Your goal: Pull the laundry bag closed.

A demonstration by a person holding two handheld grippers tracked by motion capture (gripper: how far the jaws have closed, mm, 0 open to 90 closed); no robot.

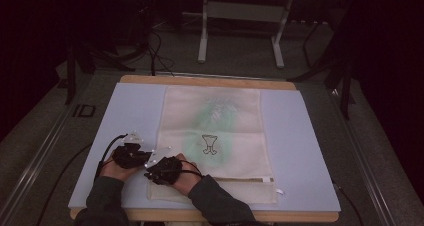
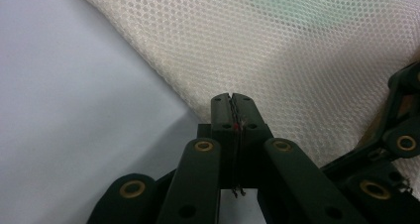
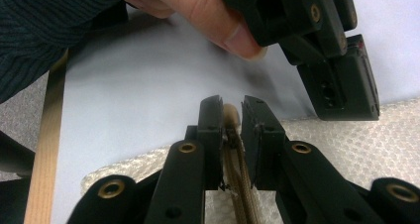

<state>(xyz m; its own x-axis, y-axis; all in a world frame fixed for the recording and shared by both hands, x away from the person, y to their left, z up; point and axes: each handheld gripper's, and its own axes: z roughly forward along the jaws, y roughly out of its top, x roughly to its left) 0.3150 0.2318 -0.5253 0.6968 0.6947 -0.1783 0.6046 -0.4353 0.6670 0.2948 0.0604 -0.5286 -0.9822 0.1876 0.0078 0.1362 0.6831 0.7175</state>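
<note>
Surface: pale blue mat [image 1: 135,111] on a wood-edged table [image 1: 210,80]; dark floor and stand legs beyond.
Bag: cream mesh bag [image 1: 212,131] lies flat on the mat, its near left corner at both tongs, the rest stretching ahead and to the right of them.
Left tongs [image 2: 233,99]: jaws pressed together, tips at the bag's left edge; nothing visibly caught between them.
Right tongs [image 3: 231,110]: jaws close on a tan band [image 3: 237,169] along the bag's edge, the band running between them.
Spacing: the two tongs sit just beside each other.
Step (judged): securing the near corner, likely to fold or lift.
Technique: keep the band seated deep between the right jaws; reopen the left and bite the mesh edge before lifting; raise both together to avoid skewing the fabric.
</note>
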